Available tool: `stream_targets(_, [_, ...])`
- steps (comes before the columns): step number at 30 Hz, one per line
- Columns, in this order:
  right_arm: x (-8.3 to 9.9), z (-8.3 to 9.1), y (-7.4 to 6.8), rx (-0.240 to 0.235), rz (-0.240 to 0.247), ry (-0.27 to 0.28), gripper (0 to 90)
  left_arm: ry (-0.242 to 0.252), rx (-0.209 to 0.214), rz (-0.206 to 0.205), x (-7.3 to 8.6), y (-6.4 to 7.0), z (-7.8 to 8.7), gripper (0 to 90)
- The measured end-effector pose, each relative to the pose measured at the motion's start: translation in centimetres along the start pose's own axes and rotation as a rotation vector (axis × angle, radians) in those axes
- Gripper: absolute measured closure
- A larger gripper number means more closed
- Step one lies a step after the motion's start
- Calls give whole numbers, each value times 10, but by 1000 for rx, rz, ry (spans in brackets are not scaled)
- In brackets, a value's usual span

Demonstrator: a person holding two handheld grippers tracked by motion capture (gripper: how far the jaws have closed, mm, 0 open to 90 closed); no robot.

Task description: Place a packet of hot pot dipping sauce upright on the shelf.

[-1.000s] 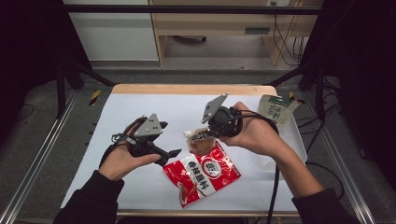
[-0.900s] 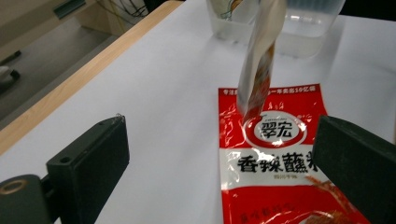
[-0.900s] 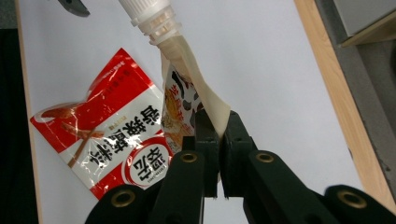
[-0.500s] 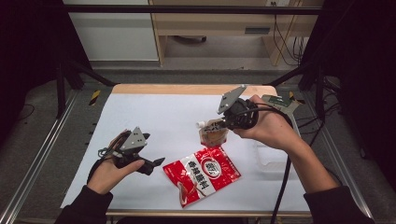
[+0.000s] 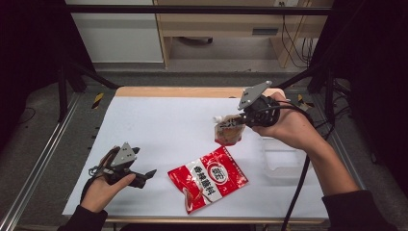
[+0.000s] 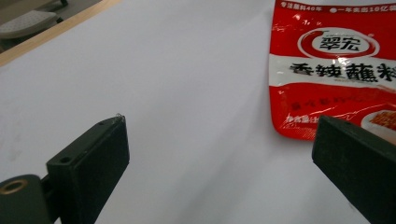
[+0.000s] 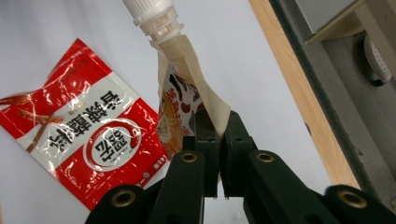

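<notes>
My right gripper [image 5: 242,120] [image 7: 217,135] is shut on a beige spouted pouch [image 5: 228,130] [image 7: 182,88] with a white screw cap, held in the air above the table's right half. A red and white sauce packet [image 5: 208,177] [image 7: 79,144] [image 6: 334,65] lies flat near the front middle of the white table [image 5: 159,125]. My left gripper [image 5: 146,174] [image 6: 219,154] rests low at the front left, open, jaws wide apart with nothing between them, pointing toward the red packet.
A clear plastic tray [image 5: 284,159] sits on the table's right side under my right forearm. A wooden strip [image 5: 183,91] runs along the table's far edge. Metal frame rails [image 5: 43,159] flank both sides.
My right gripper has lifted the spouted pouch up and to the right, away from the red packet. My left gripper has drawn back to the front left corner.
</notes>
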State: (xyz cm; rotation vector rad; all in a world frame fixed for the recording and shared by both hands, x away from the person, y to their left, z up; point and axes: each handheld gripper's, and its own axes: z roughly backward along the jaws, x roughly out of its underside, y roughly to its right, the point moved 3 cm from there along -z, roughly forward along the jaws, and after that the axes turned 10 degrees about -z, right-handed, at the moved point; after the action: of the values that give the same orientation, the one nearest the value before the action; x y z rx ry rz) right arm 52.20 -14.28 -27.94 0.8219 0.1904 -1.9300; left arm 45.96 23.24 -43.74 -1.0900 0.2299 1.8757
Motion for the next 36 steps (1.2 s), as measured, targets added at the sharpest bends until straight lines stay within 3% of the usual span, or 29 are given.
stream_targets(7, [9,10,19,32,8,18,881,14,-29,75,23,-7,7,40])
stream_targets(13, [21,18,40,76,-32,20,881,4,-49,111,37,-9,8,42])
stream_targets(23, [47,41,72,152,-88,35,882,-9,-64,114,42,-7,4,43])
stream_targets(36, [77,58,88,211,-138,35,882,-12,-97,129,47,-11,5,40])
